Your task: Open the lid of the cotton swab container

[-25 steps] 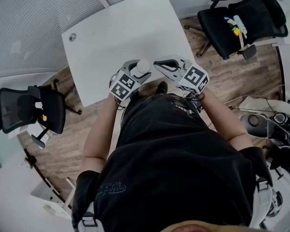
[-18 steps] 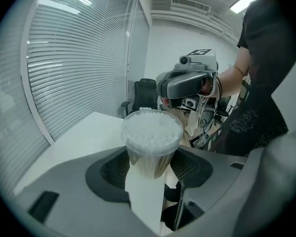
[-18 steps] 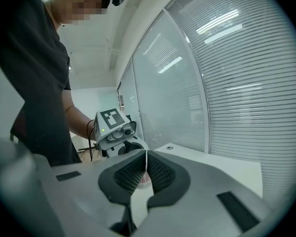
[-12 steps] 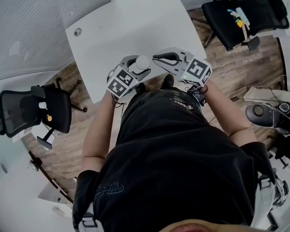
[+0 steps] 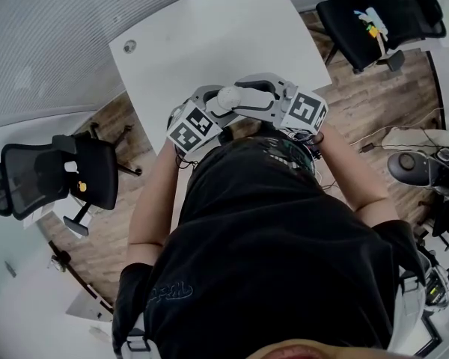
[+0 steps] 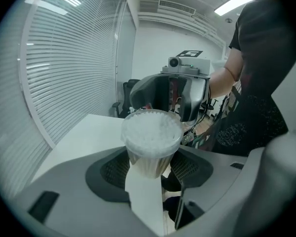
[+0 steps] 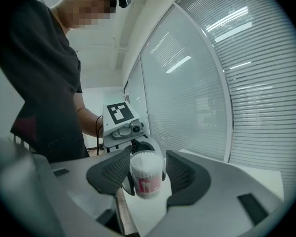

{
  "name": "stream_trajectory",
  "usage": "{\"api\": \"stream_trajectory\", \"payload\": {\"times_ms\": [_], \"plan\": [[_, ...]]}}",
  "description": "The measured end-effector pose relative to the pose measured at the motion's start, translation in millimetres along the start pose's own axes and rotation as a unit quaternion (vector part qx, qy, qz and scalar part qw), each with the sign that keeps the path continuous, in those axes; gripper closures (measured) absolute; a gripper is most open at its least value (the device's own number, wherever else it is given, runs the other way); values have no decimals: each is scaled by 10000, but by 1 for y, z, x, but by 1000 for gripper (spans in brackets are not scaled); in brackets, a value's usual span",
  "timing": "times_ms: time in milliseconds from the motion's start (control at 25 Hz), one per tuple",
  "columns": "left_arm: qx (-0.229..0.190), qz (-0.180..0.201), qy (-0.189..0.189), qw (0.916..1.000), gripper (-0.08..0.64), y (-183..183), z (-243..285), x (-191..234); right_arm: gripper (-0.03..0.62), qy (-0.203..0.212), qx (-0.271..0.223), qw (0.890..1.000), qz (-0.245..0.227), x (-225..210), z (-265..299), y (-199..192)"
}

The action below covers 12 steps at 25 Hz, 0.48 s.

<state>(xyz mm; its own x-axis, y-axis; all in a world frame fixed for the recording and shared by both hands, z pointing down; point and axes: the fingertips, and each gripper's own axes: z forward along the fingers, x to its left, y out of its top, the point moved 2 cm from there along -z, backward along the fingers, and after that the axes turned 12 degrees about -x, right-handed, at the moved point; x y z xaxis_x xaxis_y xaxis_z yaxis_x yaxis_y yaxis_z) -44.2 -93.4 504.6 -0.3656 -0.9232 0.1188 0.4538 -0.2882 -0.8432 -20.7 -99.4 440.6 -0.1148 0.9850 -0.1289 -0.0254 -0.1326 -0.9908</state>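
Head view, left gripper (image 5: 214, 105): held up at the near edge of the white desk (image 5: 209, 36), fingers clamped on the cotton swab container (image 5: 228, 97)
Head view, right gripper (image 5: 247, 100): comes in from the right, its fingers reaching around the container's top end
Head view, surroundings: wood floor (image 5: 97, 238); one black office chair (image 5: 374, 21) at upper right, another at left

Left gripper view, container (image 6: 152, 142): upright between the two mesh pads, both pressing its sides; white swab tips fill the top under what looks like a clear lid (image 6: 152, 127)
Left gripper view, right gripper (image 6: 168, 98): just beyond the container and facing it, dark fingers spread to either side
Left gripper view, background: desk below, window blinds (image 6: 64, 68) at left

Right gripper view, fingers: opening, standing apart with the container between them, a gap on each side, pads not pressing
Right gripper view, container (image 7: 147, 179): off the desk, pink label (image 7: 147, 186) facing the camera, the left gripper's dark fingers on its sides
Right gripper view, person: black shirt (image 7: 39, 83) at left
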Motion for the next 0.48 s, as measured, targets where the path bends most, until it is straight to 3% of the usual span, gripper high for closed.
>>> {"api": "stream_trajectory", "payload": {"times_ms": [200, 480], "plan": [[79, 134, -96, 9998, 293, -8, -24, -3, 336, 29, -60, 9996, -262, 20, 25, 9], [52, 274, -411, 9988, 293, -12, -43, -15, 336, 162, 32, 9991, -383, 39, 49, 7]]}}
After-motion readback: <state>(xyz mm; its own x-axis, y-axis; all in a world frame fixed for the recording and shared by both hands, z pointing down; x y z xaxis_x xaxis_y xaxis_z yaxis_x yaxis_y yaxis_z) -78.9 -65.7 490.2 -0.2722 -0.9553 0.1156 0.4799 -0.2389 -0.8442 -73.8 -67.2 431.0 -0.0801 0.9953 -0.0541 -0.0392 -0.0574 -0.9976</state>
